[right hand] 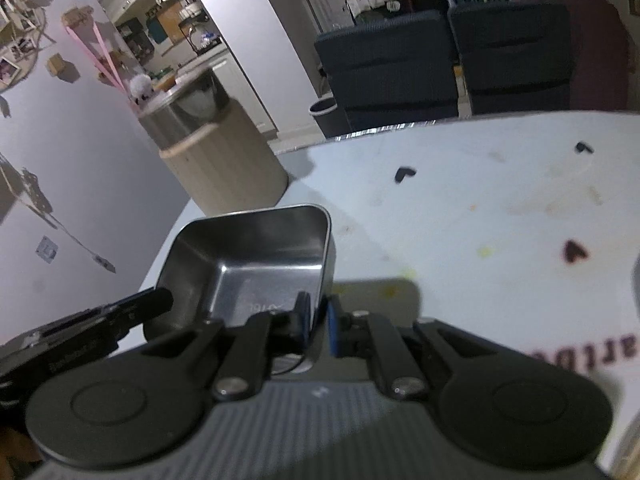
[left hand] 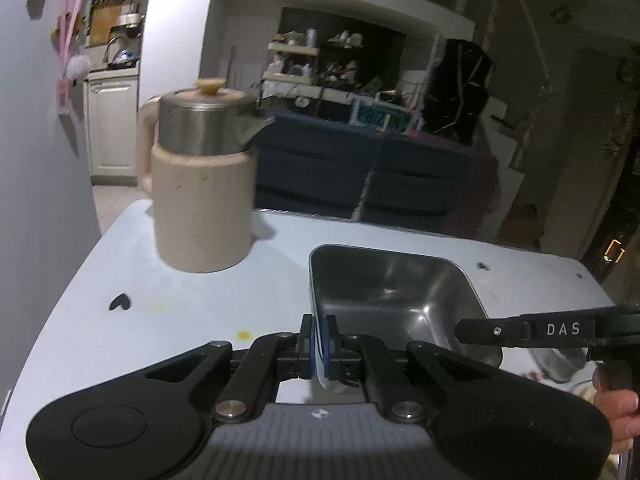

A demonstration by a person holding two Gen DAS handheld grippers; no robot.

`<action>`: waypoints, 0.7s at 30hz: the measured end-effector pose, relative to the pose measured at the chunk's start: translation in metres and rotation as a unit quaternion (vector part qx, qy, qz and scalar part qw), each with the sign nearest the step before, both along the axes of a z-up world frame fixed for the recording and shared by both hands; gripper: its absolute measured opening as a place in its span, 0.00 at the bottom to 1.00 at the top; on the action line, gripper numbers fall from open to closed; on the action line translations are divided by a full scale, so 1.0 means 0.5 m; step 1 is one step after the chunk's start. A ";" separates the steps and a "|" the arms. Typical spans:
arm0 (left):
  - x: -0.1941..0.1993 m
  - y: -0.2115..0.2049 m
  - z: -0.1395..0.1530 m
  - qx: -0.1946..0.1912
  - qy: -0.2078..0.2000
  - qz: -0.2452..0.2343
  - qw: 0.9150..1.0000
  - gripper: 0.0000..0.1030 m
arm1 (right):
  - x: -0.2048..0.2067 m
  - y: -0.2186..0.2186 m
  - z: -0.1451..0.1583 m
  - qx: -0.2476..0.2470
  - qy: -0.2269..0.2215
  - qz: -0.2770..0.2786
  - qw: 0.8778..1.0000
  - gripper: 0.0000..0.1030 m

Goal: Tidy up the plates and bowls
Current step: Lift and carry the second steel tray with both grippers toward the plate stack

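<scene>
A rectangular steel dish (left hand: 392, 300) is held between both grippers just above the pale blue table (left hand: 180, 320). My left gripper (left hand: 320, 336) is shut on its near left wall, the thin rim pinched between the blue pads. In the right wrist view my right gripper (right hand: 318, 316) is shut on the right wall of the same dish (right hand: 248, 256). The dish is empty inside. A right finger (left hand: 520, 330) reaches in from the right, and a left finger (right hand: 136, 306) shows at the dish's left corner.
A beige kettle (left hand: 204, 188) with a steel top stands at the table's far left corner, close behind the dish. Another steel vessel (left hand: 560, 360) lies partly hidden under the right gripper. A person's hand (left hand: 616, 404) shows at the right. Dark chairs (right hand: 440, 64) stand beyond the far edge.
</scene>
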State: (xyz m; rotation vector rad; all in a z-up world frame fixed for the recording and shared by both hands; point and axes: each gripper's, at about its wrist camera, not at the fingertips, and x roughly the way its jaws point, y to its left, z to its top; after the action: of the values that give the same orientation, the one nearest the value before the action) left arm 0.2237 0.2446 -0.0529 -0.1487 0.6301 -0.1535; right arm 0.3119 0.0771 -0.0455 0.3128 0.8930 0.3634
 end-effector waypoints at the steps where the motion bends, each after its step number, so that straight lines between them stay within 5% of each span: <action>1: -0.008 -0.009 0.007 -0.001 -0.004 -0.005 1.000 0.05 | -0.008 -0.012 0.010 0.000 -0.003 0.000 1.000 0.10; 14: -0.115 -0.120 0.055 -0.007 -0.045 -0.067 0.997 0.07 | -0.106 -0.135 0.087 -0.009 -0.018 -0.003 1.000 0.08; 21: -0.158 -0.152 0.030 0.003 -0.023 -0.092 0.995 0.08 | -0.168 -0.194 0.076 0.002 0.002 0.008 1.000 0.08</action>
State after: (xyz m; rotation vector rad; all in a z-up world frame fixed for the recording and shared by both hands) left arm 0.1445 0.1684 -0.0379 -0.0804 0.5974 -0.3318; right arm 0.2281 -0.0198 -0.0073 0.3093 0.8987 0.3791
